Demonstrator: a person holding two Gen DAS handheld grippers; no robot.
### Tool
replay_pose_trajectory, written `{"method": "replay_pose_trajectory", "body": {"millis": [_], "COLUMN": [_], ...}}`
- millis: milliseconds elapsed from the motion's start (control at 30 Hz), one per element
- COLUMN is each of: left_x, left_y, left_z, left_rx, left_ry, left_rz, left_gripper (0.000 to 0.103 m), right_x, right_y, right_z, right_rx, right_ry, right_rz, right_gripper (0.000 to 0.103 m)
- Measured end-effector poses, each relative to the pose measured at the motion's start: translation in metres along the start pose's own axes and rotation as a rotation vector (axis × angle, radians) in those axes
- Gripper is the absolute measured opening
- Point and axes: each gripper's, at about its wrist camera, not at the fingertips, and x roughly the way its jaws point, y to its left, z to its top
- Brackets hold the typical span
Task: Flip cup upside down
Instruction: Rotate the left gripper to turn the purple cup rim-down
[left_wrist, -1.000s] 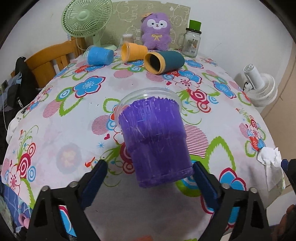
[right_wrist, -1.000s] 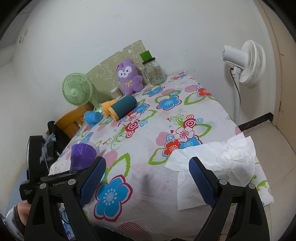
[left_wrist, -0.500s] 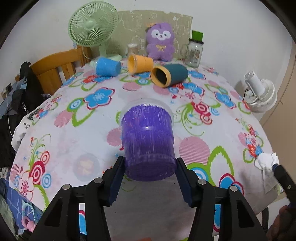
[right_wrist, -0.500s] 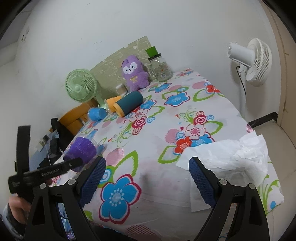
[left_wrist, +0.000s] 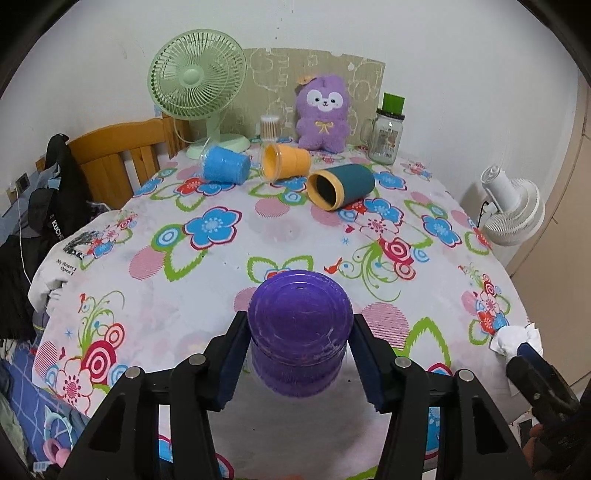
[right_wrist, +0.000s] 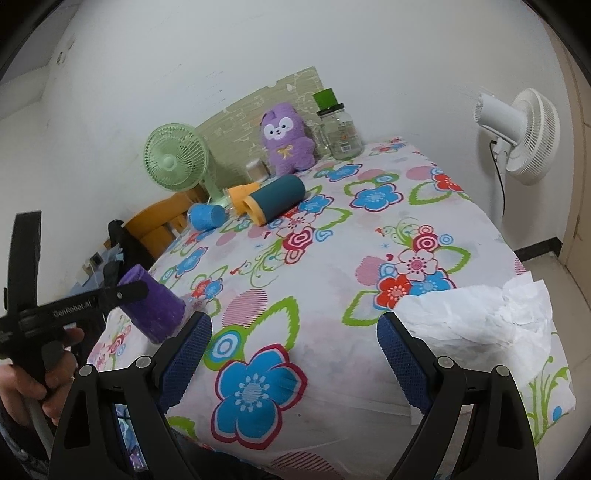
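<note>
My left gripper (left_wrist: 299, 354) is shut on a purple cup (left_wrist: 299, 325) and holds it above the near edge of the flowered table (left_wrist: 221, 258). The cup's closed base faces my left wrist camera and its mouth points away. In the right wrist view the purple cup (right_wrist: 155, 310) is tilted in the left gripper (right_wrist: 110, 295), lifted near the table's left edge. My right gripper (right_wrist: 293, 354) is open and empty, over the table's near edge. A blue cup (left_wrist: 225, 166), an orange cup (left_wrist: 284, 161) and a teal cup (left_wrist: 341, 186) lie on their sides at the far end.
A green fan (left_wrist: 197, 85), a purple plush toy (left_wrist: 323, 110), a glass jar (left_wrist: 386, 136) and a cotton swab holder (left_wrist: 269, 125) stand at the back. A wooden chair (left_wrist: 118, 162) with dark clothes is at the left. Crumpled white tissue (right_wrist: 480, 314) lies at the table's right corner. A white fan (right_wrist: 517, 129) stands beside the table.
My left gripper has lifted the purple cup off the table and tipped it, so its base now faces the camera. The right gripper has stayed open and shifted only slightly.
</note>
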Motion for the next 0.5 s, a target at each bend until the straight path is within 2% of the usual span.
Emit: {"method": "replay_pose_trajectory", "body": {"millis": [200,500], "left_x": [-0.014,-0.027], "left_y": [0.003,0.01], "left_z": [0.009,0.027], "left_rx": [-0.006,-0.003], "left_ry": [-0.025,-0.044], "left_rz": [-0.013,0.002], "left_gripper": [0.056,0.056], "right_x": [0.011,0.038], "right_y": [0.013,0.059], "right_z": [0.003,0.021], "right_rx": [-0.038,-0.203], "right_ry": [0.026,0.036], "right_rz": [0.026,0.053], "right_gripper": [0.093,0.093]}}
